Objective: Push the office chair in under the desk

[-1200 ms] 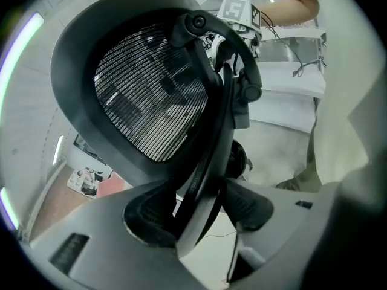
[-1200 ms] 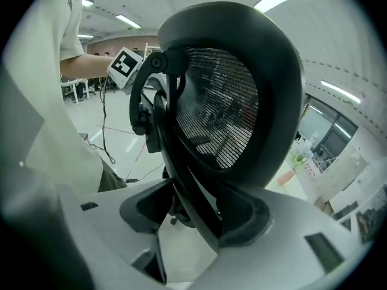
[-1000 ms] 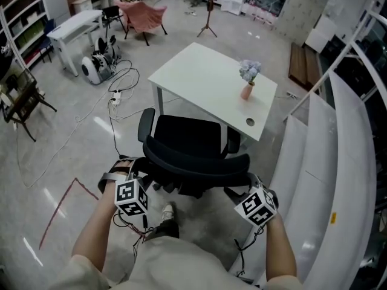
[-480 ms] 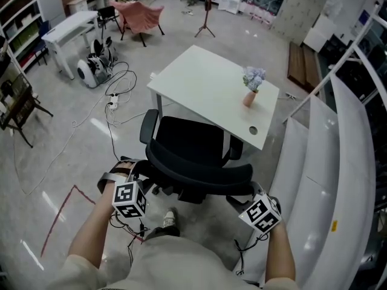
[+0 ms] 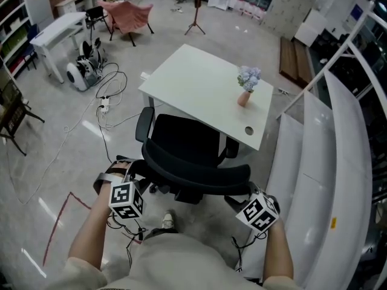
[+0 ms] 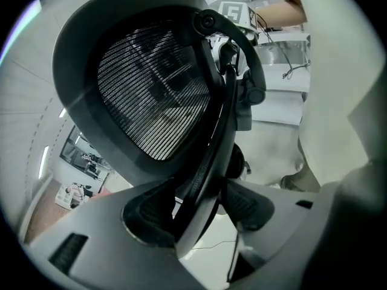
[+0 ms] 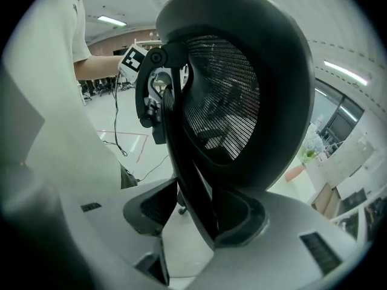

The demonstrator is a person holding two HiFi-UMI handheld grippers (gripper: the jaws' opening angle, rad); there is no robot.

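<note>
The black office chair stands with its seat partly under the near edge of the white desk. Its mesh backrest faces me. My left gripper is at the backrest's left edge. In the left gripper view the jaws are shut on the backrest's frame strut. My right gripper is at the backrest's right edge. Its jaws are closing around the frame strut; the strut lies against one pad and a gap shows at the other.
A vase of flowers stands on the desk near its right edge. A white curved partition runs close along the right. Cables and a red tape line lie on the floor at left. My shoe is behind the chair.
Both grippers stay at the backrest's edges. The whole head view has drifted slightly; the chair keeps about the same place against the desk.
</note>
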